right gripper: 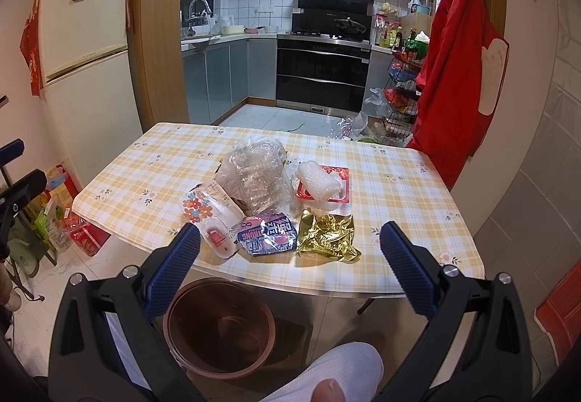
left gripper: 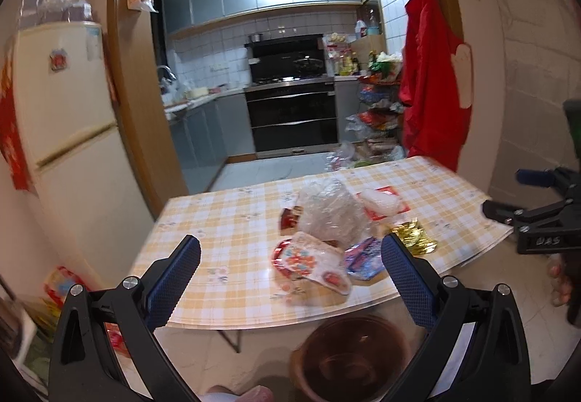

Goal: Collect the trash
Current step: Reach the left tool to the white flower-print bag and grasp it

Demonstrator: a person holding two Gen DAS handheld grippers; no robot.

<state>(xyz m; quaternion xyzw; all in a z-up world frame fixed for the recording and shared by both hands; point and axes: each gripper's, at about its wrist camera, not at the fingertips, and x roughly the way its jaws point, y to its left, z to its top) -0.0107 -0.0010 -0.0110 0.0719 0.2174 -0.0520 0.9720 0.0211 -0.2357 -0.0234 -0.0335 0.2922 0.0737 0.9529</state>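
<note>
Trash lies heaped near the front edge of the table (right gripper: 417, 180), which wears a yellow checked cloth. From my right camera I see a crumpled clear plastic bag (right gripper: 256, 177) at the middle of the heap. Touching it on the right is a red tray (right gripper: 341, 184) holding white bubble wrap (right gripper: 319, 180). In front of those, in a row along the table edge, sit a flowered white packet (right gripper: 212, 216), a blue printed wrapper (right gripper: 268, 236) and a crumpled gold foil wrapper (right gripper: 326, 233).

Below the table edge, on the floor, stands a brown bin (right gripper: 218, 327); it looks empty, so I judge nothing is collected yet.

My right gripper (right gripper: 290, 256) hangs above the table edge with its fingers spread wide, holding nothing. My left gripper (left gripper: 290, 271) is likewise spread and empty, near the flowered packet in its own blurred view.

To do the first pick well, I would take a front piece, as these are nearest and free of the pile. The gold foil sits apart from its neighbours, so closing on its raised crumple should lift it alone. Light wrappers can slip or drag others, so I would pinch firmly, lift straight up, and release only once directly over the bin.

A person's knee in white cloth (right gripper: 337, 373) shows beside the bin.
</note>
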